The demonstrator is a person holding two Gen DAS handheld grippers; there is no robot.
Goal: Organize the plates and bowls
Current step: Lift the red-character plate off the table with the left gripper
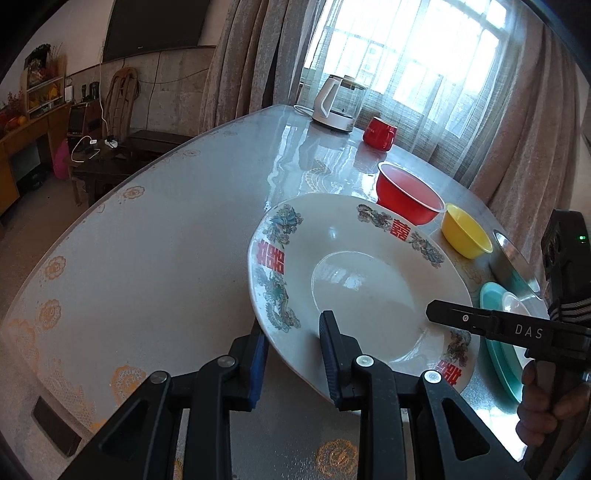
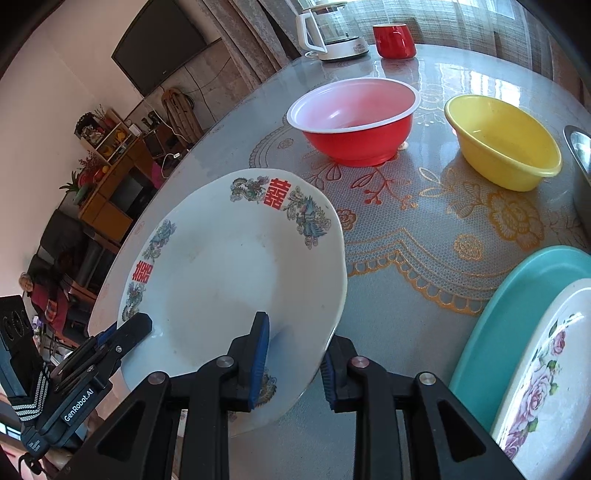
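Above the table (image 2: pixel 406 295), both tools clamping the dragon plate (image 1: pixel 354 280)

1. Three plates: one white dragon plate (image 2: pixel 236 280), one teal plate (image 2: pixel 517 317), one rose-printed plate (image 2: pixel 554 369) lying on the teal one
2. Two plastic bowls: one red bowl (image 2: pixel 354 122), one yellow bowl (image 2: pixel 502 144)
3. One steel bowl (image 2: pixel 580 147), partly cut off at the edge
4. One red mug (image 2: pixel 393 40)
5. One glass kettle (image 2: pixel 332 33)
6. Two grippers: the left gripper (image 1: pixel 291 354), the right gripper (image 2: pixel 295 358)
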